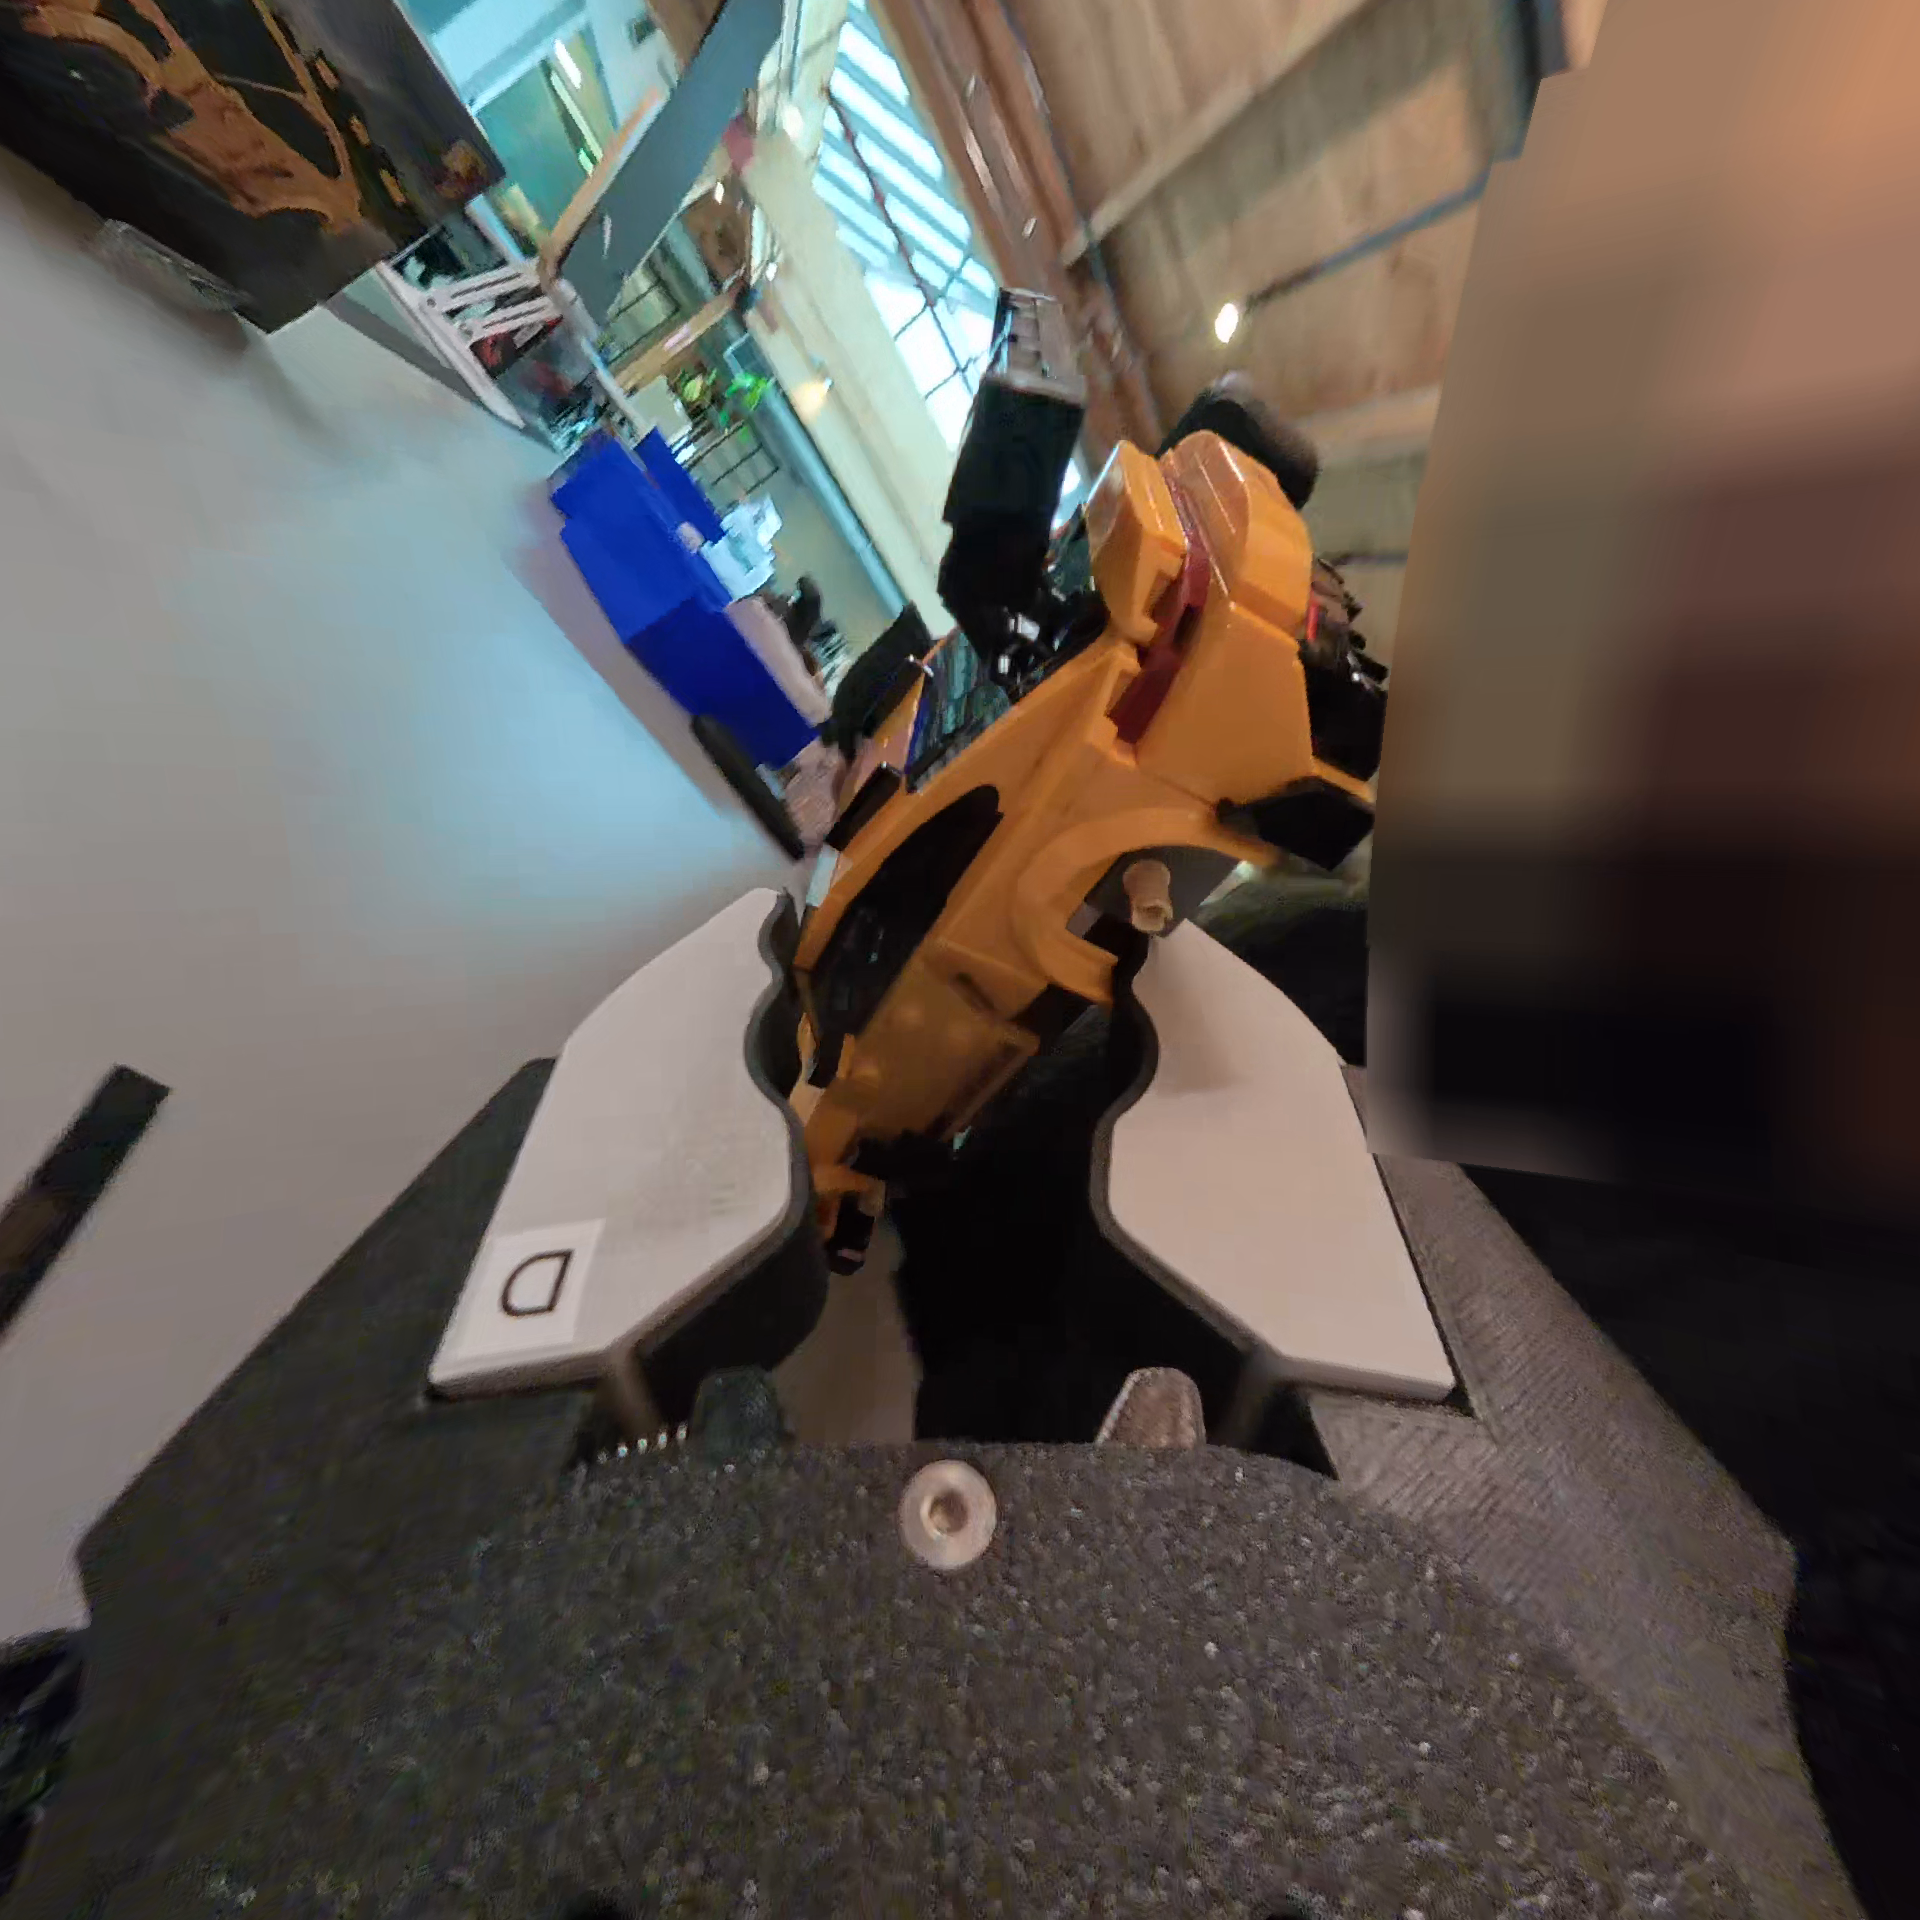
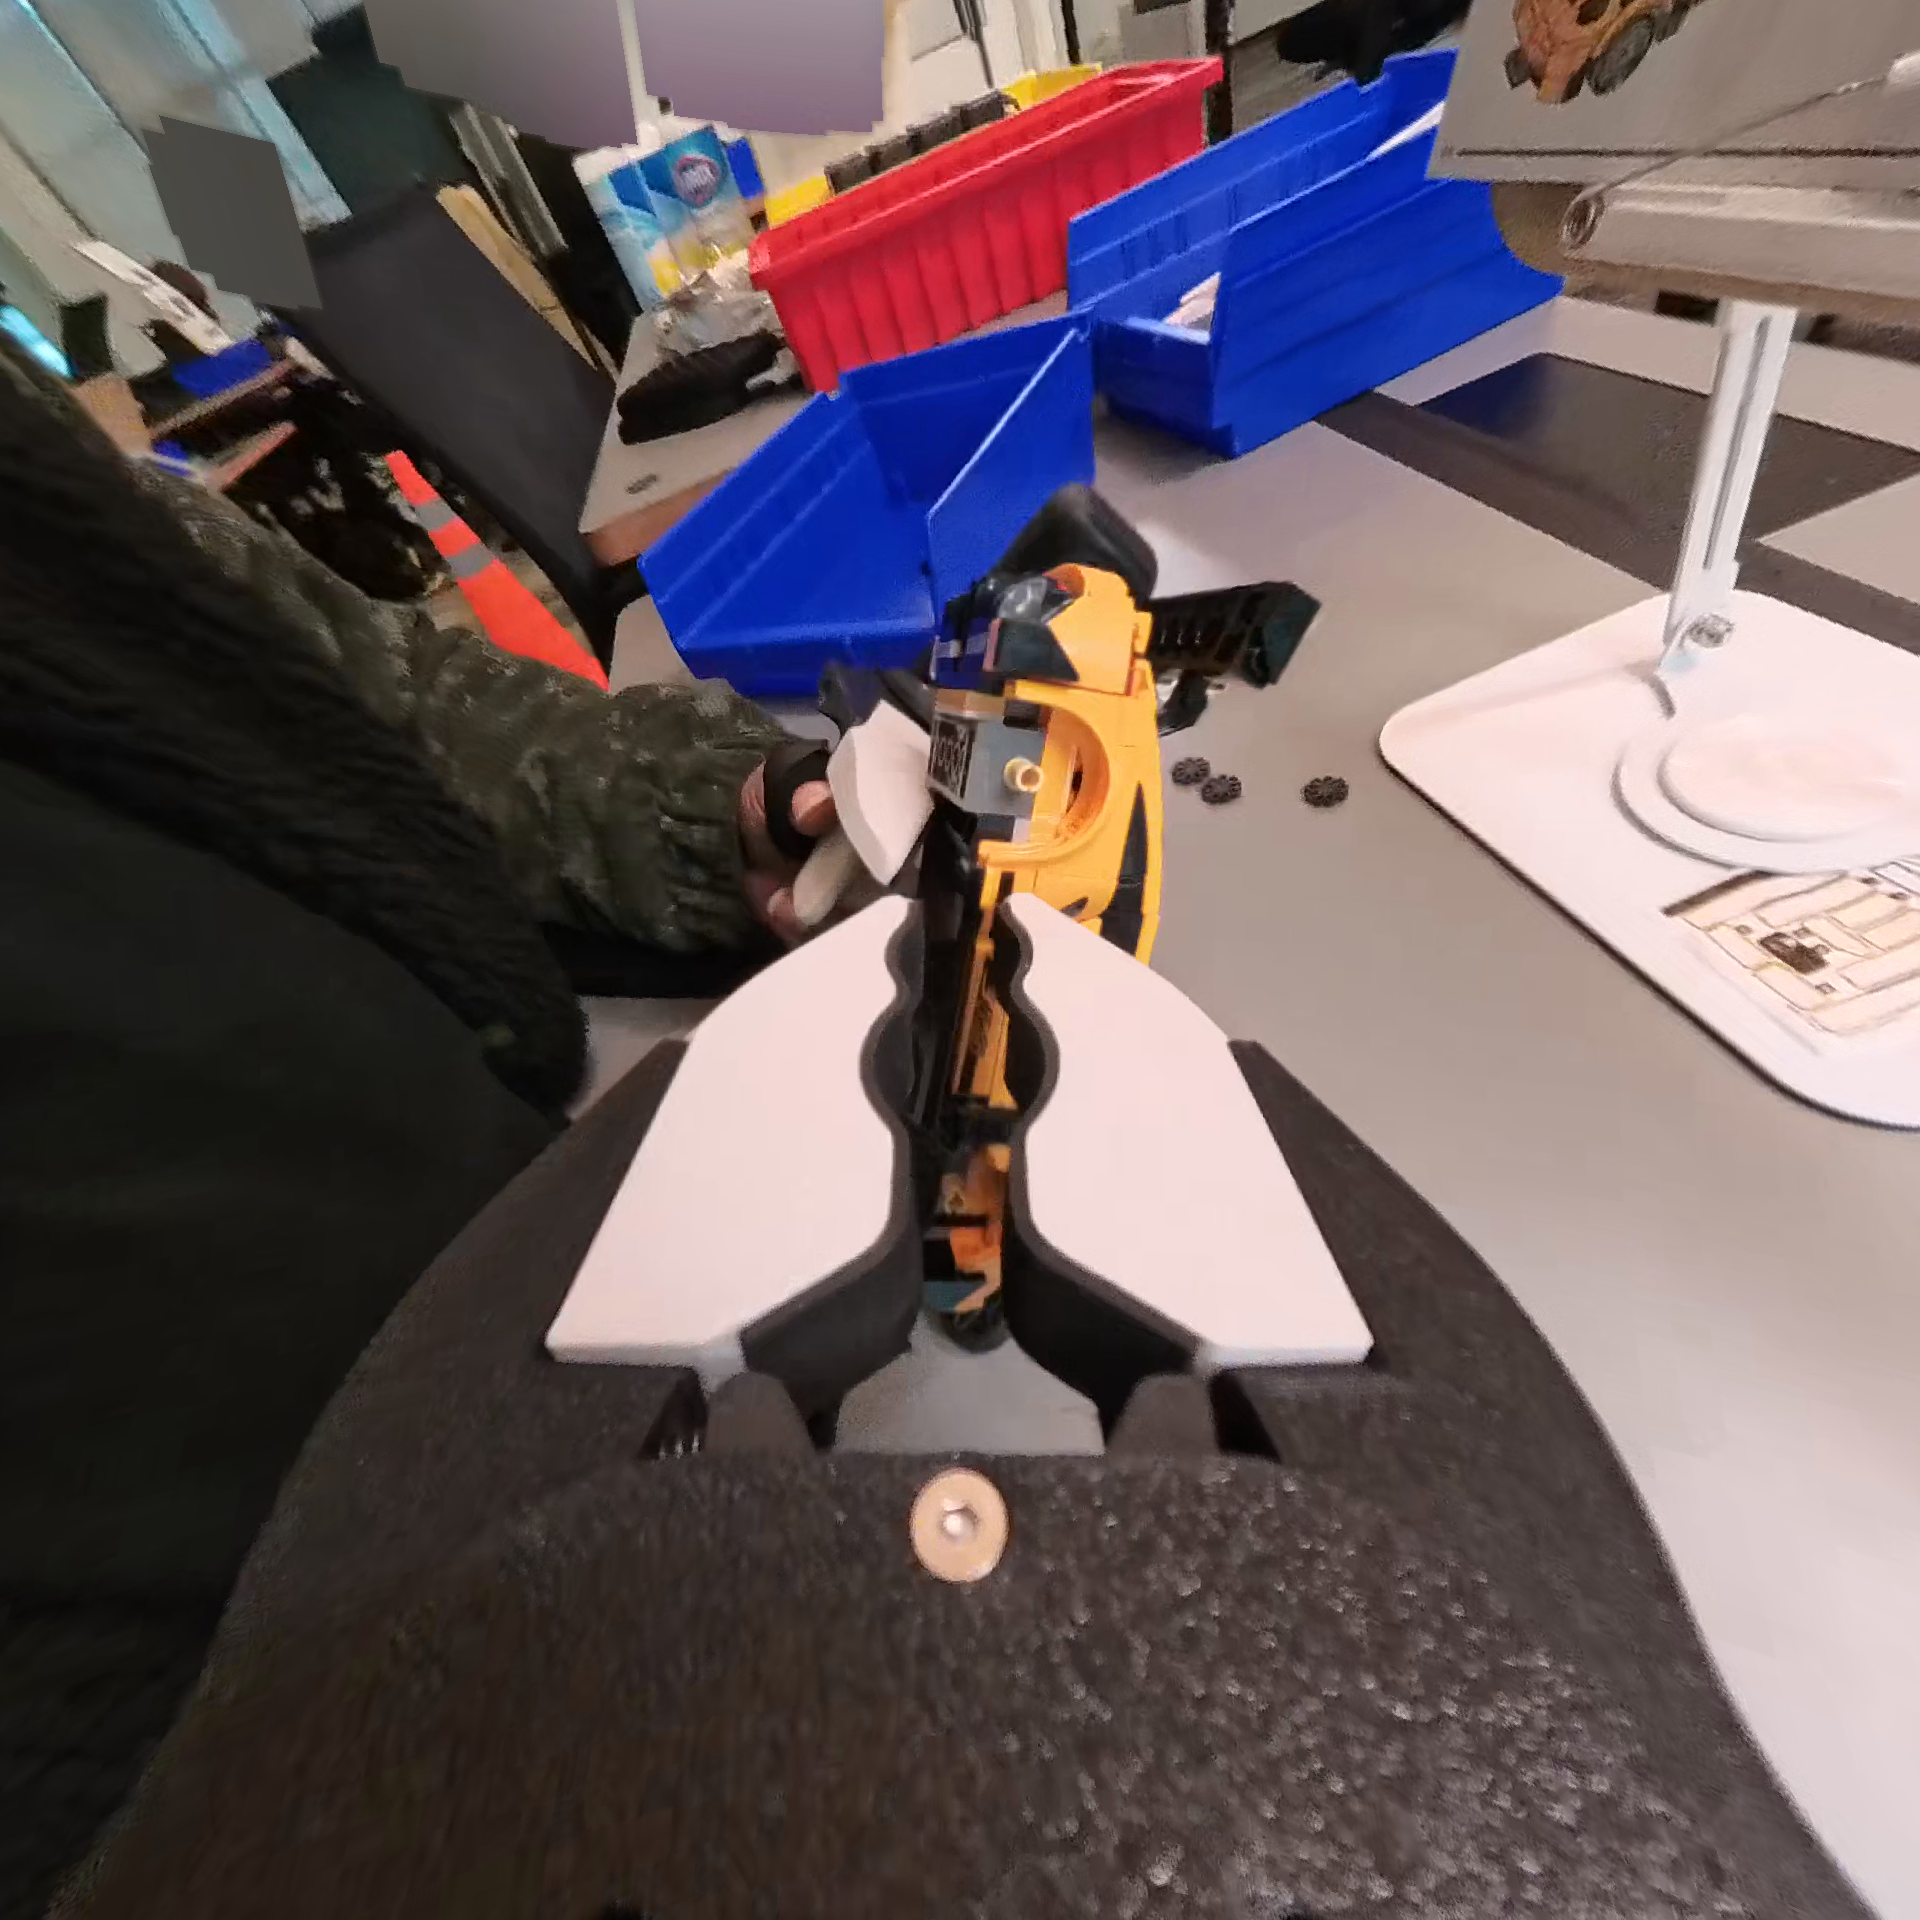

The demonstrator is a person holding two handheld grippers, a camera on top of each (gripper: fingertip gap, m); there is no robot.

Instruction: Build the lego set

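We hold the yellow lego car (image 2: 1049, 831) up off the table (image 2: 1455, 1143), both claws clamped on it: our right claw (image 2: 961, 935) pinches its body edge-on, our left claw (image 1: 961, 956) grips the other end. Its tan axle pin (image 2: 1023, 775) sits bare. We judge uneven squeezing or twisting could pop bricks loose. The small black gears (image 2: 1216, 790) lie beyond.

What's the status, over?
Left gripper and right gripper both shut on the yellow lego car, held off the table. Nothing in the way.
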